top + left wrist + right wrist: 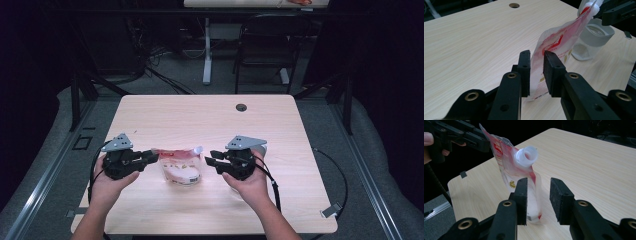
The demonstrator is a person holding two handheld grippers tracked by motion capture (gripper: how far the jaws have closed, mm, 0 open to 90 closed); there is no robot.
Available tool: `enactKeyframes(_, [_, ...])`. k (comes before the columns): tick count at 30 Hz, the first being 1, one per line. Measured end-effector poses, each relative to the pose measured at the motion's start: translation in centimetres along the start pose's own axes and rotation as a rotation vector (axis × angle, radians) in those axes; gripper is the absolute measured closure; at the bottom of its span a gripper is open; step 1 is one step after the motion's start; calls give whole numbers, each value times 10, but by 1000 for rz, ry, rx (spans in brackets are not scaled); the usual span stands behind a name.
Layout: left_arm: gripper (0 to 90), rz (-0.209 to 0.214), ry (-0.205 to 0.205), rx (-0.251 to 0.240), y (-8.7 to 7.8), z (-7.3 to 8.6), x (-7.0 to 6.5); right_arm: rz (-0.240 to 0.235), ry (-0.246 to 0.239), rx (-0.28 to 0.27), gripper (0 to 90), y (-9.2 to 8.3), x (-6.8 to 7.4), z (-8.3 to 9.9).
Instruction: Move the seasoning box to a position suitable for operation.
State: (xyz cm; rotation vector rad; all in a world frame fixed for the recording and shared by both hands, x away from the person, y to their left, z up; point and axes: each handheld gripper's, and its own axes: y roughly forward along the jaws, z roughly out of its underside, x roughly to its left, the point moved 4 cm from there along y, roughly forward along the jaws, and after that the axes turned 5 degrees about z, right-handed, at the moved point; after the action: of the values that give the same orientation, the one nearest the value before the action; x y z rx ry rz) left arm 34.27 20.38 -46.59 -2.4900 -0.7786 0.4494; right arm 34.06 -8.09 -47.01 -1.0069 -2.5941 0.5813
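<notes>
A: Where's the pouch from where you sit?

B: Standing upright on the table, on the near half, well short of the cable hole. It sits between my two grippers. Its white spout is at the top corner, uncapped, on the right gripper's side.

A: Left gripper?

B: Pinching the pouch. In its own view the edge of the pouch runs down between the two pads, which sit close on either side of the film. I read that as a grip on the edge away from the spout.

A: And the right gripper?

B: Jaws spread. In its view the pouch's lower edge stands in front of the left pad, with a clear gap to the other pad. Nothing is pressed there.

A: Anything else near the pouch?

B: A clear cup with a white rim, just beyond it on the right gripper's side. Whether the two touch I cannot tell.
</notes>
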Motion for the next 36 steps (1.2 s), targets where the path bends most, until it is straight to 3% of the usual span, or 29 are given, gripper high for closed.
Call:
enactKeyframes(19, [785,4,-4,-10,1,0,1,-35,12,-6,626,21,7,-5])
enactKeyframes(30, [793,10,0,-6,3,0,1,-23,-35,-9,618,23,12,-12])
enactKeyframes(35, [829,7,8,-2,3,0,0,-11,-49,-8,650,21,13,-12])
enactKeyframes(36, [835,11,9,-6,3,-1,-1,-17,-45,-28,666,20,14,-13])
